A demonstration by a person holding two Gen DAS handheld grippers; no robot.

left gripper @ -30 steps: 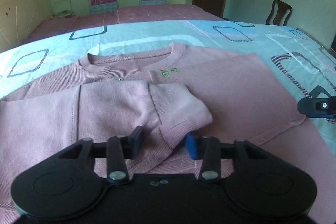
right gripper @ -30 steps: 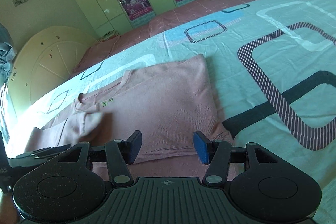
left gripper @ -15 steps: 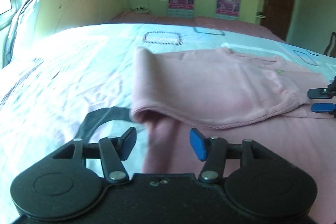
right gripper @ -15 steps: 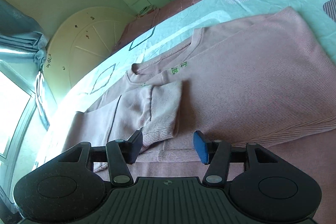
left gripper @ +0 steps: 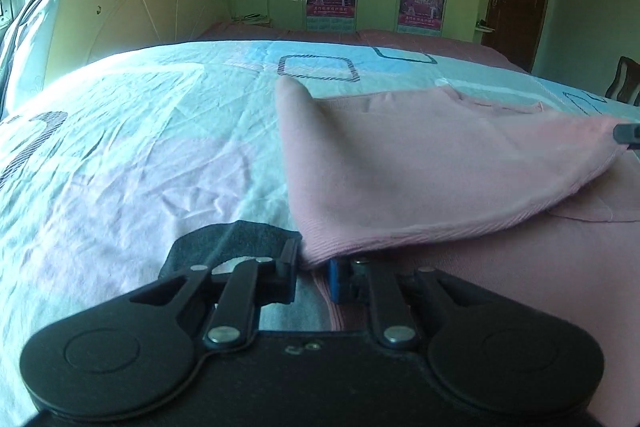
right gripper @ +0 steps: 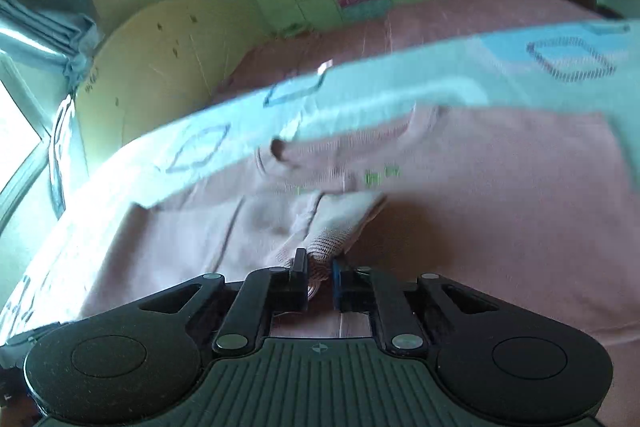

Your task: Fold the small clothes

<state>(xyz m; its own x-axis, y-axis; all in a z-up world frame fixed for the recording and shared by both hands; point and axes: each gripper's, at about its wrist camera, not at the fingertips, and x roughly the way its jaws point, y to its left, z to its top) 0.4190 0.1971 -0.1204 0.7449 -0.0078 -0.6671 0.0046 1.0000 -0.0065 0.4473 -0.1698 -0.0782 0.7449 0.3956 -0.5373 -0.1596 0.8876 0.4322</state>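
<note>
- Since a moment ago we have swung our left gripper (left gripper: 313, 273) over to the pink sweater's (left gripper: 420, 167) folded edge, and its jaws have just closed, pinching that edge.
- Our right gripper (right gripper: 320, 277) has likewise just closed, on the ribbed sleeve cuff (right gripper: 330, 241).
- We see the sweater lying on the patterned bedsheet (left gripper: 140, 147), partly folded.

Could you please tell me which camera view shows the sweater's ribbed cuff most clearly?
The right wrist view: the cuff sits centre frame, its ribbing visible, pinched in the right gripper. The left wrist view shows only the right gripper's tip at the right edge, with the folded sleeve running to it; the cuff itself is not distinguishable.
</note>
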